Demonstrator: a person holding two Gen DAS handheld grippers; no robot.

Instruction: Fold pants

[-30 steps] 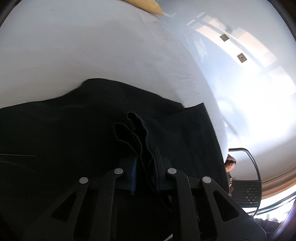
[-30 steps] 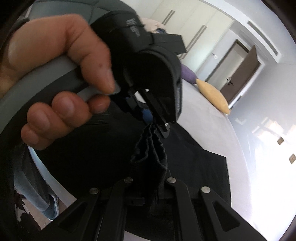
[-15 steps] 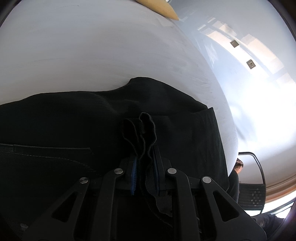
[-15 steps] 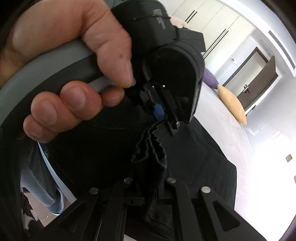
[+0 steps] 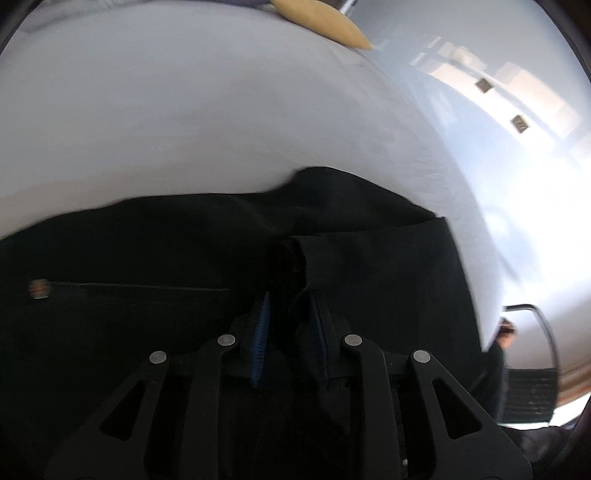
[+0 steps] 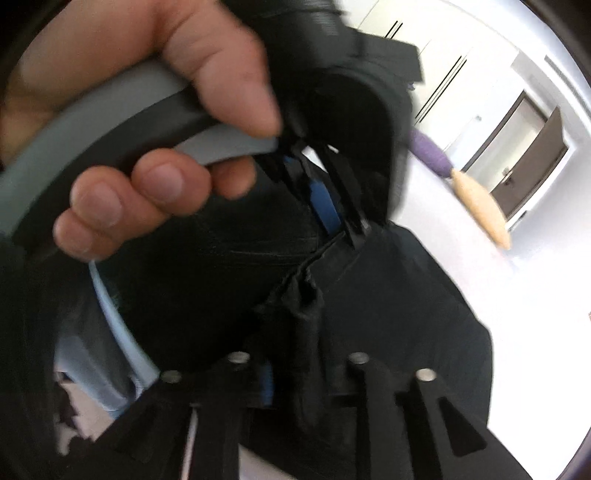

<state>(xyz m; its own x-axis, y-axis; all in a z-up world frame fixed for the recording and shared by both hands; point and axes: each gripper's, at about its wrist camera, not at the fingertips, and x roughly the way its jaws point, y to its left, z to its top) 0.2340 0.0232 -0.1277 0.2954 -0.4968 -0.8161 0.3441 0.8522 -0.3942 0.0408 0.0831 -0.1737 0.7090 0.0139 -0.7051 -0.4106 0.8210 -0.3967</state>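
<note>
Black pants [image 5: 184, 258] lie spread on a white bed [image 5: 221, 129], filling the lower half of the left wrist view. Their long axis runs side to side across the left tongs [image 5: 288, 321], with one straight edge ending just to the right of them. A bunched fold of the cloth stands between the blue pads [image 5: 261, 332] of the left tongs, whose jaws have just been opening; a gap shows beside the cloth, so they stand loose around it. Beyond the fold, bare white bed stretches far ahead, up to a yellow pillow [image 5: 325, 22].

In the blurred right wrist view, the right tongs [image 6: 295, 373] also have a ridge of black cloth between their jaws, which have just been opening. Whether they press on it cannot be told. Directly ahead, a hand [image 6: 147, 122] grips the grey handle of the left tongs.
</note>
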